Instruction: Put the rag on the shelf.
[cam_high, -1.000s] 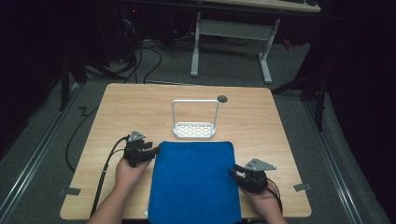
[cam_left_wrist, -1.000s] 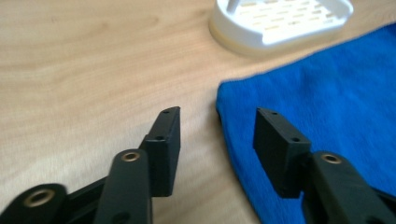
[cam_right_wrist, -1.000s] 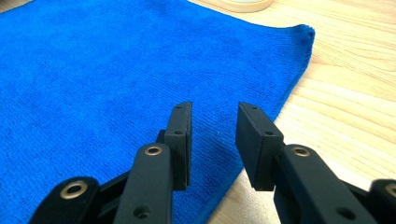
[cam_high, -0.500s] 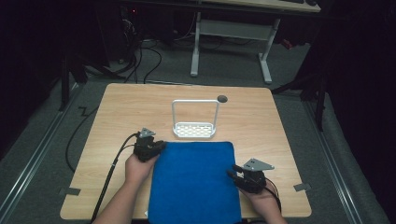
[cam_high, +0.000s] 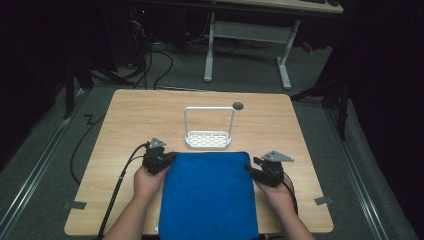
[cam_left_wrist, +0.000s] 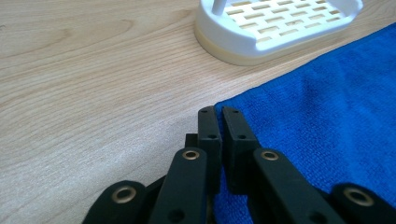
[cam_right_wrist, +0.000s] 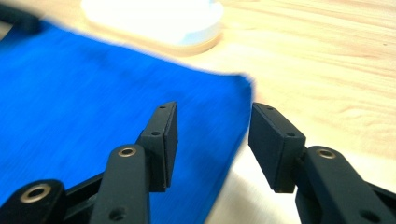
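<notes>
A blue cloth (cam_high: 207, 195) lies flat on the near middle of the wooden table (cam_high: 140, 115), its near end hanging over the front edge. My left gripper (cam_high: 171, 156) is at the cloth's far-left corner. In the left gripper view its jaws (cam_left_wrist: 218, 114) are pressed together at the edge of the cloth (cam_left_wrist: 327, 116). My right gripper (cam_high: 249, 168) is at the cloth's right edge near the far-right corner. It is open (cam_right_wrist: 214, 109), and its jaws straddle the edge of the cloth (cam_right_wrist: 93, 84).
A white slotted rack (cam_high: 209, 140) with a tall hoop handle stands just beyond the cloth's far edge, seen close as the rack (cam_left_wrist: 275, 28). A round hole (cam_high: 238, 105) is in the tabletop behind it. A black cable (cam_high: 120, 185) trails off the left front.
My left gripper has moved right and slightly forward, from the bare wood onto the cloth's far-left corner. My right gripper has edged in towards the cloth's right edge.
</notes>
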